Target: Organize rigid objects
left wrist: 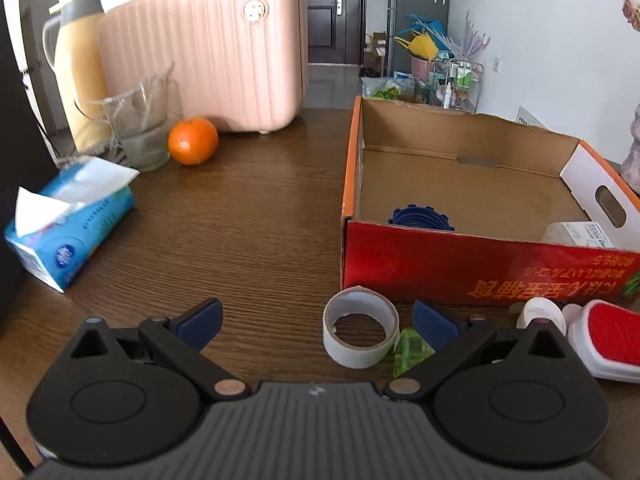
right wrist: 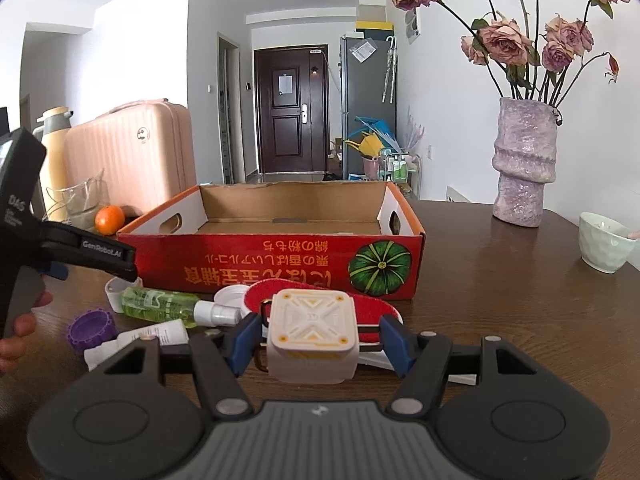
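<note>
A red cardboard box [left wrist: 480, 268] stands open on the brown table; it also shows in the right wrist view [right wrist: 280, 264]. Inside lie a blue ribbed lid [left wrist: 420, 218] and a clear packet [left wrist: 580, 234]. My left gripper [left wrist: 316, 324] is open and empty, with a white tape roll [left wrist: 360, 334] just inside its right finger and a green bottle [left wrist: 412, 348] behind it. My right gripper [right wrist: 316, 344] is shut on a white and yellow cube [right wrist: 312, 336], in front of the box. A red brush [right wrist: 320, 296], green spray bottle [right wrist: 164, 306], purple lid [right wrist: 90, 328] and white tube [right wrist: 156, 334] lie nearby.
A tissue pack [left wrist: 68, 216], an orange [left wrist: 193, 141], a glass jug [left wrist: 138, 128], a yellow thermos [left wrist: 78, 64] and a pink case [left wrist: 208, 52] stand at the left. A purple vase [right wrist: 524, 164] with dried roses and a white cup [right wrist: 604, 246] stand at the right.
</note>
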Action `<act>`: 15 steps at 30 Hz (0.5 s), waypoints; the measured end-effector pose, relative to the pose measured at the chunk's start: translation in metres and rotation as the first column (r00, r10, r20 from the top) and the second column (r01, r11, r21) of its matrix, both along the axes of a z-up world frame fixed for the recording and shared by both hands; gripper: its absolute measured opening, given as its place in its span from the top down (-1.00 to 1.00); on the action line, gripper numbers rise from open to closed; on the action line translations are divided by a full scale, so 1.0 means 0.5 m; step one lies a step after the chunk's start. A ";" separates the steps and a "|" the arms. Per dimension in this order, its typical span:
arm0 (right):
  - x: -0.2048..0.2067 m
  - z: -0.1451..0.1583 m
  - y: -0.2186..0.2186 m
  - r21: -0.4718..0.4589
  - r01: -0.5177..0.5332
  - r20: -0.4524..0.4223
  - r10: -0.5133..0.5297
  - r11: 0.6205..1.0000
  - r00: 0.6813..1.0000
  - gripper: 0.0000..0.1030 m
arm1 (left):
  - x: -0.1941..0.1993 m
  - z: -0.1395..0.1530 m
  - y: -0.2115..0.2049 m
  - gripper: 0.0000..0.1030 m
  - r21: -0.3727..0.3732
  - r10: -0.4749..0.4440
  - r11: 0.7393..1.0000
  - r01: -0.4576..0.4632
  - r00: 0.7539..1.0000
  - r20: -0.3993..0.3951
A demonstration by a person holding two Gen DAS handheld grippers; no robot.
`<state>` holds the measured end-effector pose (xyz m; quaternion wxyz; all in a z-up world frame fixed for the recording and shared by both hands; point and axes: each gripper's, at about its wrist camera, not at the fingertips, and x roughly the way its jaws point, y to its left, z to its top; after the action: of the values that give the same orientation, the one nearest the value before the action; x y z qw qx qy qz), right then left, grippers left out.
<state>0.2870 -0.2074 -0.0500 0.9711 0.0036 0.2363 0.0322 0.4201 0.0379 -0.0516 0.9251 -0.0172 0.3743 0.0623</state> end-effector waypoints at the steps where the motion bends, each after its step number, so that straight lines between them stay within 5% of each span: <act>1: 0.001 -0.002 0.000 -0.002 0.000 -0.002 0.000 1.000 1.000 -0.24 | 0.005 -0.002 0.002 -1.00 -0.003 0.002 1.000 -0.002 1.000 -0.004; 11: 0.005 -0.006 0.002 -0.006 0.001 -0.010 -0.001 1.000 1.000 -0.24 | 0.029 -0.021 0.008 -0.95 -0.017 -0.004 1.000 0.004 0.999 -0.038; 15: 0.005 -0.006 0.002 -0.007 0.001 -0.008 -0.001 1.000 1.000 -0.24 | 0.026 -0.026 0.012 -0.77 -0.028 -0.008 1.000 0.007 1.000 -0.027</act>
<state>0.2897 -0.2065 -0.0530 0.9703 0.0004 0.2401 0.0309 0.4331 0.0441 -0.0646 0.9199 -0.0278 0.3875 0.0538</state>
